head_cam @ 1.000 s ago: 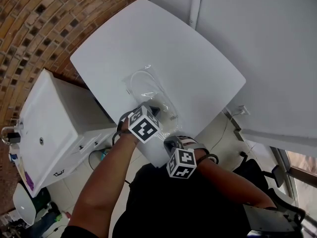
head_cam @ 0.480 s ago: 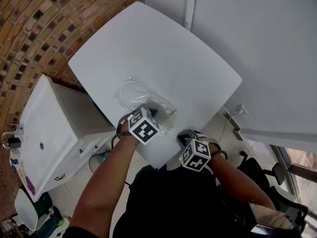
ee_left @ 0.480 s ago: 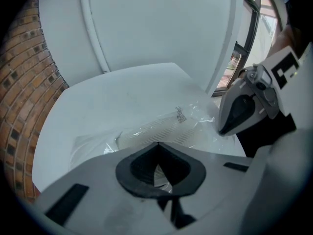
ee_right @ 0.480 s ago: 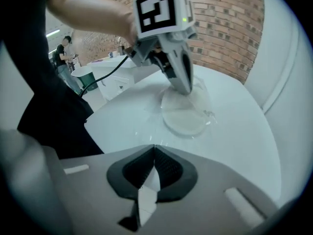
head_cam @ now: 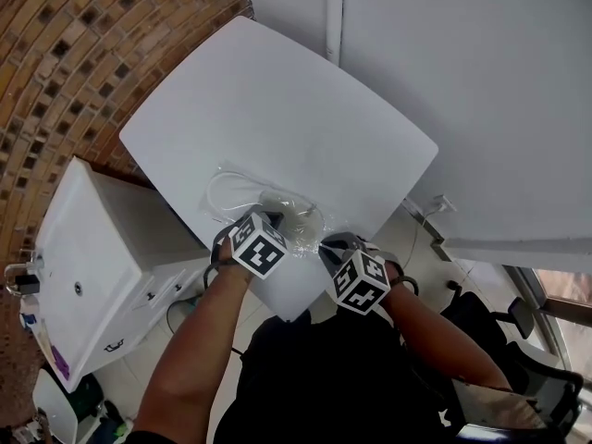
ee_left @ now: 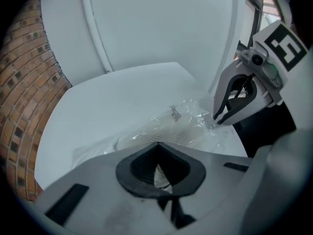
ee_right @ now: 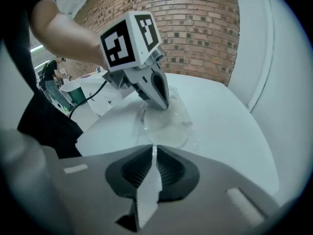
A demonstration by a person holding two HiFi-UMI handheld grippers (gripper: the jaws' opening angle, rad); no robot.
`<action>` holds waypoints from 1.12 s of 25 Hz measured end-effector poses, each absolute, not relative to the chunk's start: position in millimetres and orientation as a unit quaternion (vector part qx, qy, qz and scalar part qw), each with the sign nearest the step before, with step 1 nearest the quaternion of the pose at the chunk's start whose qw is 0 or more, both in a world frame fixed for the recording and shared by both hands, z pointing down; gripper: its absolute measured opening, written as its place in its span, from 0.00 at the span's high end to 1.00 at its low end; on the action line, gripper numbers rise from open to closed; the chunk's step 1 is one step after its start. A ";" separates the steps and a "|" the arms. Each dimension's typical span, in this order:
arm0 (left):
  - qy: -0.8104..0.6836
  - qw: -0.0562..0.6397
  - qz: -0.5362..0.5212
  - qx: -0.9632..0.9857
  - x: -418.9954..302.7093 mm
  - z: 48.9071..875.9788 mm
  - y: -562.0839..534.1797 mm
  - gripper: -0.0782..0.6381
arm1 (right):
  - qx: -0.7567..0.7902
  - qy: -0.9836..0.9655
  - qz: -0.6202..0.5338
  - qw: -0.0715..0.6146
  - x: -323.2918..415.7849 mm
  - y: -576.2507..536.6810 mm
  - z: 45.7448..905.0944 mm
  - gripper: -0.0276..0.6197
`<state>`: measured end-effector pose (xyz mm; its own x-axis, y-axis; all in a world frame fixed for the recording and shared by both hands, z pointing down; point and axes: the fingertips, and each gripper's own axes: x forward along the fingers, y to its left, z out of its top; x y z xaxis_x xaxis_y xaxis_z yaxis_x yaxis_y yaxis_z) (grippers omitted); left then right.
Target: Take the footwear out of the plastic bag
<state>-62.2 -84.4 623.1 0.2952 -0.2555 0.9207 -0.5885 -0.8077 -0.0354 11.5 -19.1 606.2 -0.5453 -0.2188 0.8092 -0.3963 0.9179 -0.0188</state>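
Observation:
A clear plastic bag [head_cam: 277, 203] lies near the front edge of the white table [head_cam: 305, 109], with pale footwear [head_cam: 225, 189] inside it. In the left gripper view the footwear's ribbed sole [ee_left: 164, 129] shows through the film. My left gripper [head_cam: 278, 218] is shut on the bag's near end, with film pinched between its pads [ee_left: 157, 161]. My right gripper [head_cam: 326, 242] hangs at the bag's near right corner; its jaws have just been opening and stand a narrow slit apart [ee_right: 152, 155] with nothing between them. From the right gripper view the left gripper [ee_right: 164, 103] tips rest on the bag [ee_right: 168, 124].
A white cabinet [head_cam: 83, 257] stands left of the table, against a brick wall [head_cam: 74, 44]. White wall panels [head_cam: 481, 81] rise behind and to the right. Cables [head_cam: 435, 207] and a dark chair [head_cam: 518, 317] are on the floor at the right.
My right gripper has swung out to the right, then up toward the bag's corner, and its jaws have parted slightly. The left gripper has kept its hold in place.

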 end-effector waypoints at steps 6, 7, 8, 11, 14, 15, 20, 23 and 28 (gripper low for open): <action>-0.278 0.168 0.519 0.790 -61.4 621.7 -84.7 0.88 | 0.170 -0.856 0.110 0.475 11.6 -13.9 635.9 0.91; -0.281 0.169 0.516 0.791 -61.5 621.3 -84.8 0.88 | 0.172 -0.856 0.117 0.474 12.2 -13.3 636.6 0.91; -0.284 0.170 0.513 0.792 -62.0 621.1 -85.0 0.88 | 0.174 -0.855 0.123 0.473 13.1 -13.5 636.6 0.91; -0.293 0.176 0.499 0.796 -63.7 620.9 -85.5 0.88 | 0.187 -0.852 0.146 0.466 17.6 -18.8 631.3 0.91; -0.297 0.186 0.479 0.805 -64.0 620.1 -86.3 0.88 | 0.218 -0.860 0.228 0.402 18.1 -29.7 619.1 0.90; -0.297 0.191 0.471 0.808 -63.9 619.7 -86.6 0.88 | 0.232 -0.858 0.268 0.372 18.3 -34.5 616.6 0.90; -0.297 0.192 0.457 0.816 -63.7 618.9 -86.3 0.88 | 0.277 -0.827 0.379 0.309 26.9 -52.3 621.9 0.82; -0.296 0.182 0.459 0.817 -63.5 619.0 -87.2 0.88 | 0.263 -0.825 0.395 0.307 21.6 -50.4 623.9 0.78; -0.300 0.184 0.444 0.824 -63.6 618.4 -87.8 0.88 | 0.261 -0.812 0.432 0.295 15.5 -53.0 625.9 0.77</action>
